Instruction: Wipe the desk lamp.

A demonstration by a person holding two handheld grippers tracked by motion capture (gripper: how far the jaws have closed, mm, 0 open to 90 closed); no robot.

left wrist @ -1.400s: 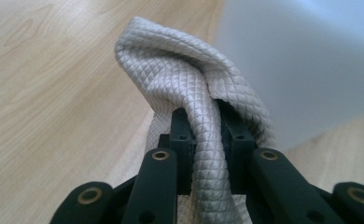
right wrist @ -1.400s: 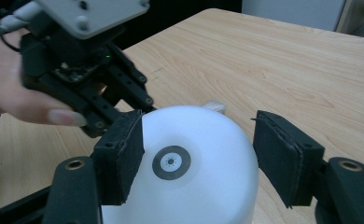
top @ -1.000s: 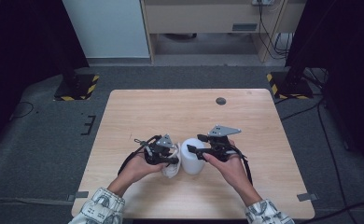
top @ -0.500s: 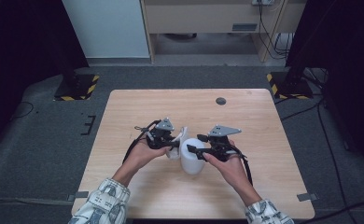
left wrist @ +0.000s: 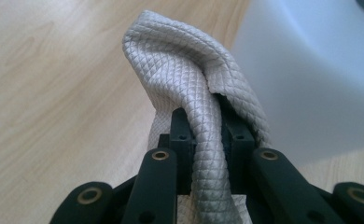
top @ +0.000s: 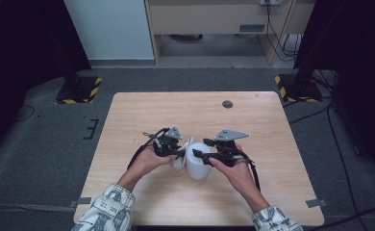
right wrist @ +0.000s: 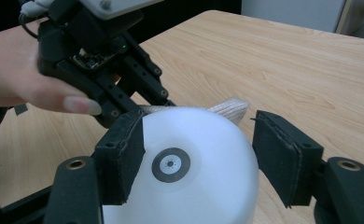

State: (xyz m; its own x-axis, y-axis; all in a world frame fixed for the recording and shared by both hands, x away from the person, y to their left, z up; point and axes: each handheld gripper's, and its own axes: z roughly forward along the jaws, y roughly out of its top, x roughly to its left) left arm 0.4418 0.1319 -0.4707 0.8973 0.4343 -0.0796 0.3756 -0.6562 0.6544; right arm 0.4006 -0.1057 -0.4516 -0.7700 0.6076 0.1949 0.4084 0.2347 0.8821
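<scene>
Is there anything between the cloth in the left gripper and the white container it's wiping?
Nothing visible. The grey cloth, pinched in the left gripper, lies right beside the white container, which sits between the right gripper's pads; whether cloth and container touch is unclear.

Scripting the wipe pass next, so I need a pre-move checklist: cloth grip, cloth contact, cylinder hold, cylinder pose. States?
1. Grey quilted cloth clamped in left gripper: ok, bunched between shut jaws.
2. Cloth touching white cylinder: cannot tell; it sits right beside the wall, but the contact line is hidden.
3. Right gripper holding cylinder: not ok; jaws straddle it, one pad at the cylinder, the other pad apart.
4. Cylinder upright on table: ok.
</scene>
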